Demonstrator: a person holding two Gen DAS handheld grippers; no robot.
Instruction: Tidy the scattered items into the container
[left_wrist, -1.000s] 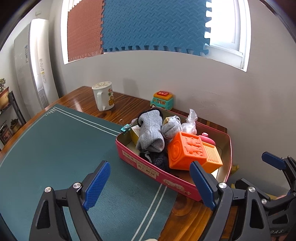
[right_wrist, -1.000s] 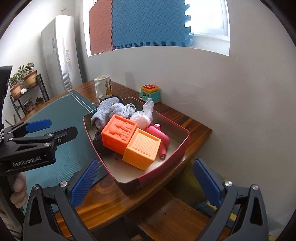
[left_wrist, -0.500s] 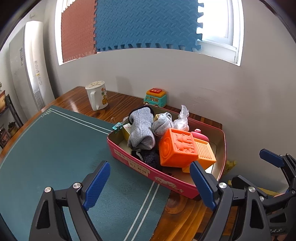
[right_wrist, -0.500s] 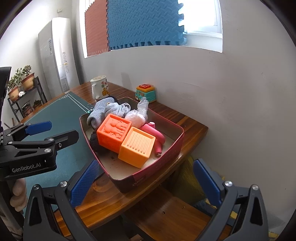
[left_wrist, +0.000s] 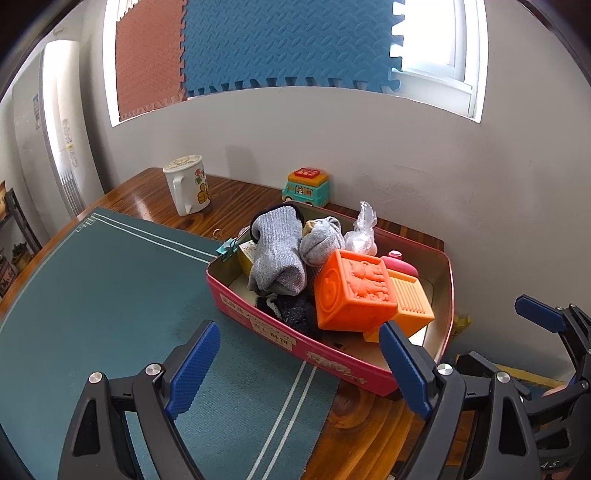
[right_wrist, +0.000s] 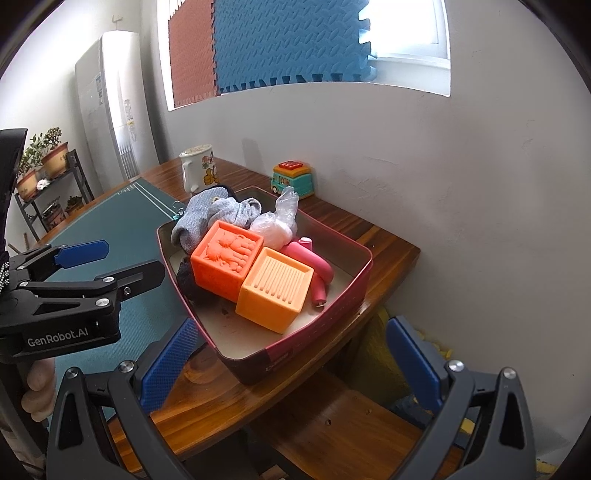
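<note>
A pink tin container (left_wrist: 332, 354) sits at the table's right end, also in the right wrist view (right_wrist: 325, 317). It holds grey socks (left_wrist: 277, 251), a dark sock (left_wrist: 291, 314), an orange cube (left_wrist: 354, 291), a lighter orange cube (right_wrist: 275, 288), a pink roller (right_wrist: 314, 262) and a clear plastic bag (right_wrist: 277, 225). My left gripper (left_wrist: 299, 365) is open and empty, above the mat in front of the tin. My right gripper (right_wrist: 291, 365) is open and empty, off the table's corner near the tin.
A green mat (left_wrist: 110, 295) covers the wooden table (right_wrist: 388, 251). A white mug (left_wrist: 186, 184) and a toy bus (left_wrist: 306, 186) stand by the wall. A teal binder clip (left_wrist: 227, 247) lies by the tin's far corner. A plant shelf (right_wrist: 48, 184) stands left.
Both grippers have drawn back a little from the tin and stayed open. The tin's contents have not moved.
</note>
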